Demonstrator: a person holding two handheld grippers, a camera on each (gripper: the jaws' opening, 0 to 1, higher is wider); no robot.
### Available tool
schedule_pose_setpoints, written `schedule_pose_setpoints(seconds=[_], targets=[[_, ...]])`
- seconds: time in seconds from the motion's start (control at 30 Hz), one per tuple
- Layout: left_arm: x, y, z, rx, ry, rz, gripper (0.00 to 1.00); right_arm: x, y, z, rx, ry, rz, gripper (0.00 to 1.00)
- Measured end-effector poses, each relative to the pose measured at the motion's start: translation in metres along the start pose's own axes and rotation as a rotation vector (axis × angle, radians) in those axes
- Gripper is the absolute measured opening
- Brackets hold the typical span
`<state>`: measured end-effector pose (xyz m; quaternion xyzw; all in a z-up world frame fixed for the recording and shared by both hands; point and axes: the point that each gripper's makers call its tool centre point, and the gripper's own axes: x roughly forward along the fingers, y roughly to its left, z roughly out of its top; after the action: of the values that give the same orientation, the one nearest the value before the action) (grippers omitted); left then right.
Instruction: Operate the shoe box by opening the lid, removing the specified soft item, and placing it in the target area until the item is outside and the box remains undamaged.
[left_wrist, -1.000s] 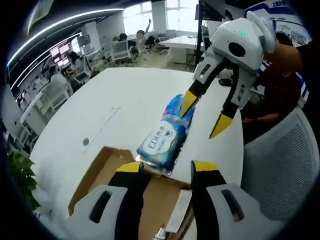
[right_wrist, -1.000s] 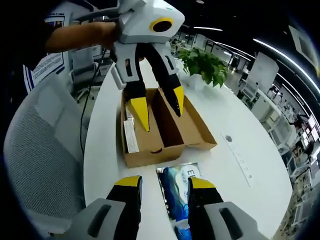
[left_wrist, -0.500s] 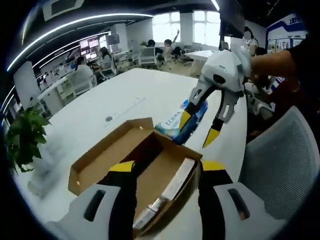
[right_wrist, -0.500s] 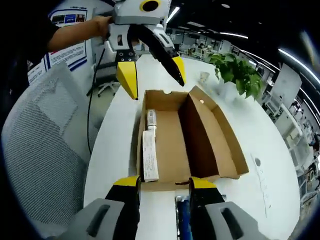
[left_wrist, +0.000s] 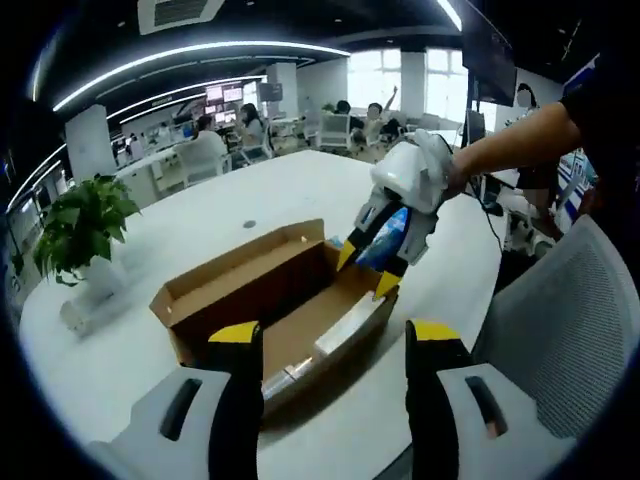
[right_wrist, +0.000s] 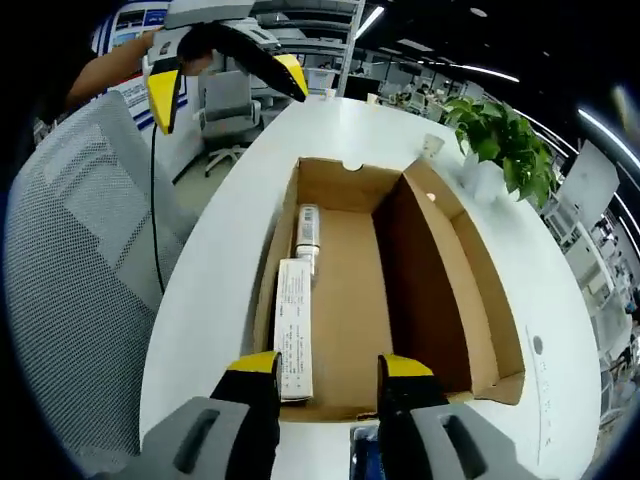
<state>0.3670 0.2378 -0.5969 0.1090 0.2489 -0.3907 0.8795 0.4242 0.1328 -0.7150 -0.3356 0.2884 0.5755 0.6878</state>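
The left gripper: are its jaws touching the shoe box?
Apart. In the right gripper view the left gripper hangs open beyond the far end of the shoe box, with bare white table between them.

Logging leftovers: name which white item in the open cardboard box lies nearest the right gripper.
The longer white printed card, just ahead of the right gripper; the shorter white item lies beyond it, toward the brown cardboard box's far wall.

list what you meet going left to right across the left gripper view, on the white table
green potted plant → open brown cardboard shoe box → right gripper over the blue soft pack → grey mesh chair back
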Motion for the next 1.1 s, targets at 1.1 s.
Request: schedule_pose_setpoints(seconds=[1.1], targets=[[-0.037,0.007,-0.040,-0.047,0.016,0.080,0.57,0.039,0.018,0.008,-0.089,0.037,0.113,0.16]])
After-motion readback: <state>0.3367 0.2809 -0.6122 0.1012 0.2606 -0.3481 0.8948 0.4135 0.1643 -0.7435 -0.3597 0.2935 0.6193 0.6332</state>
